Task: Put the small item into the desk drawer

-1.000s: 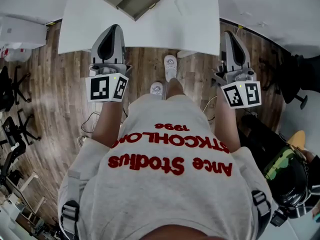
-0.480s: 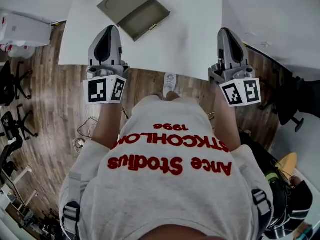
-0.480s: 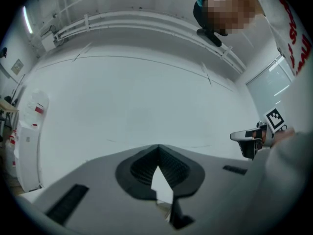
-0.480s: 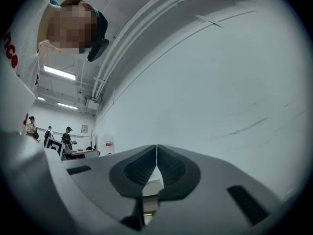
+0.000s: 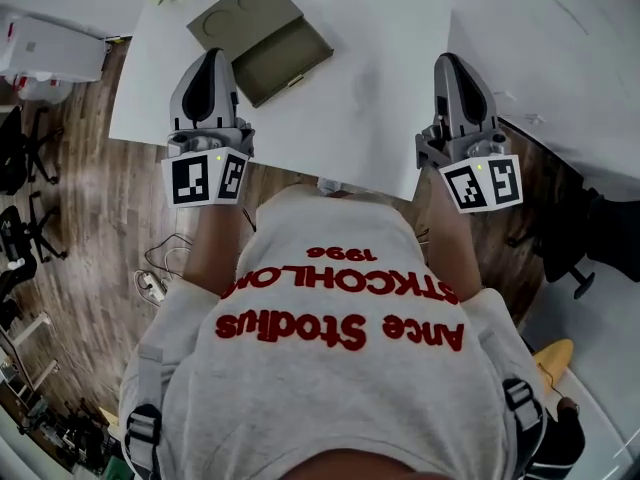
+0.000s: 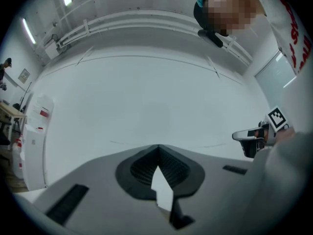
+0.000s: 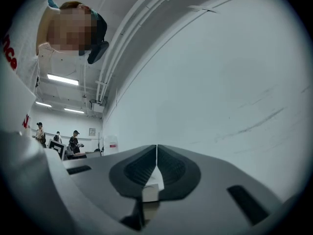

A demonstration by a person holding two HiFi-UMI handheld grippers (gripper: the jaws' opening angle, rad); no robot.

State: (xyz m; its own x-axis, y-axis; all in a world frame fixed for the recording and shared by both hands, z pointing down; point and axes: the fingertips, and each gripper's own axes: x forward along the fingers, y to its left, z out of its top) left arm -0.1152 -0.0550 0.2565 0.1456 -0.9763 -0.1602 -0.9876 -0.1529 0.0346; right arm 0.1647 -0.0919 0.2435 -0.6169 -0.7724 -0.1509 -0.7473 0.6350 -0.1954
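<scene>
Both left gripper (image 6: 157, 148), right gripper (image 7: 156, 148) fingers (image 6: 139, 166) together, empty; olive-grey drawer (image 5: 285, 58) open.

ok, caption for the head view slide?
Left gripper and right gripper, both shut, at white table near olive drawer box.

Right claw (image 7: 156, 150) closed tight before white surface (image 7: 230, 82).

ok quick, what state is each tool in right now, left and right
left grey two-jaw tool: closed, tips together, nothing between them
right grey two-jaw tool: closed, tips together, nothing seen held
</scene>
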